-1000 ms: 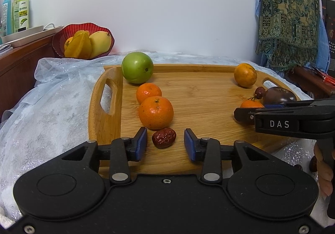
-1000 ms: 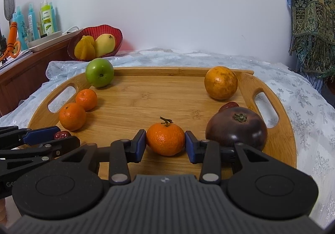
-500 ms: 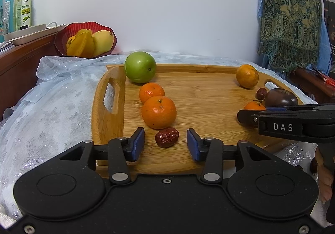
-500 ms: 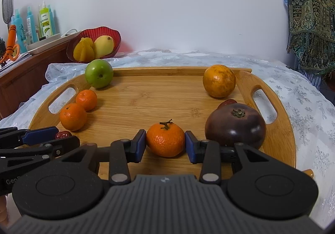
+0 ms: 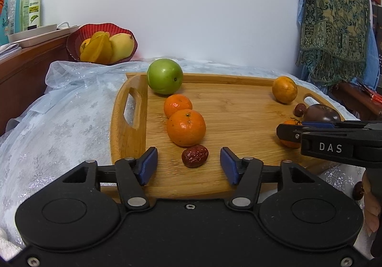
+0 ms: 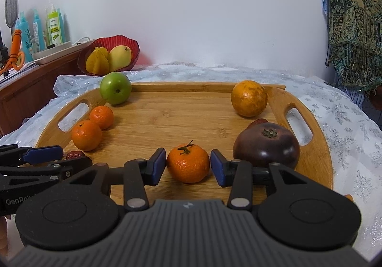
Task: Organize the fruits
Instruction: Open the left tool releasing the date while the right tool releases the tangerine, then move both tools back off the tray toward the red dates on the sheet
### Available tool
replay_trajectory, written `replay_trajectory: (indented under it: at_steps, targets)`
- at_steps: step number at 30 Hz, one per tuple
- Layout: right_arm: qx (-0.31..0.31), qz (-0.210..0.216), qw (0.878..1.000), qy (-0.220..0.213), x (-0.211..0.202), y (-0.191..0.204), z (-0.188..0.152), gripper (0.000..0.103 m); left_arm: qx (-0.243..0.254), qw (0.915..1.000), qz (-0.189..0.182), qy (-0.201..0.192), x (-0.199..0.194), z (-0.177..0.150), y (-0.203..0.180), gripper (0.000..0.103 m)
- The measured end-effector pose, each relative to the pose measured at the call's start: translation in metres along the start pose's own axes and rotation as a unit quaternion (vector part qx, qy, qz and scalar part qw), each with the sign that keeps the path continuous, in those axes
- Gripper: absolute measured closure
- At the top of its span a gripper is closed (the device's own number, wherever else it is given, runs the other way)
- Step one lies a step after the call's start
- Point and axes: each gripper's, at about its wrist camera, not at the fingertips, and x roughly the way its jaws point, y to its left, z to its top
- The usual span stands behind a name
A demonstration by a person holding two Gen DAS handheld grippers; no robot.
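Both pairs of jaws have widened, opening: left hand-held gripper [image 5: 188,165] flanks date [image 5: 194,156], right hand-held gripper [image 6: 188,166] flanks tangerine [image 6: 188,163].

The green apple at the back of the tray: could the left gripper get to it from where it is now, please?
Probably not directly: the red date and two mandarins lie between the opening left gripper and the green apple.

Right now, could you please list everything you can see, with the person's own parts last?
wooden tray: 1, tan, on cloth.
green apple: 1, tray's far left.
tangerines: 3, orange; two left, one between right pads, untouched.
orange: 1, yellowish, far right.
dark purple fruit: 1, right.
red dates: 2 on the tray, one beside the purple fruit.
red bowl: 1, starfruit, mango.
bottles: several, shelf.
left gripper: opening, date between.
right gripper: opening.
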Motion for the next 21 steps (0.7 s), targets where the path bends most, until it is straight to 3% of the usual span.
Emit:
replay_trajectory:
  at_steps: [10,21]
  targets:
    - [-0.003,-0.006,0.999,-0.039,-0.037,-0.005,-0.005,0.035,-0.028,0.9992,-0.007,-0.028,-0.029,-0.007,0.005,0.029]
    - [-0.025,-0.033,0.996,-0.083,-0.078,-0.010,-0.027,0.017,0.006,0.9986,-0.016,-0.050,-0.067,-0.009,-0.012,0.015]
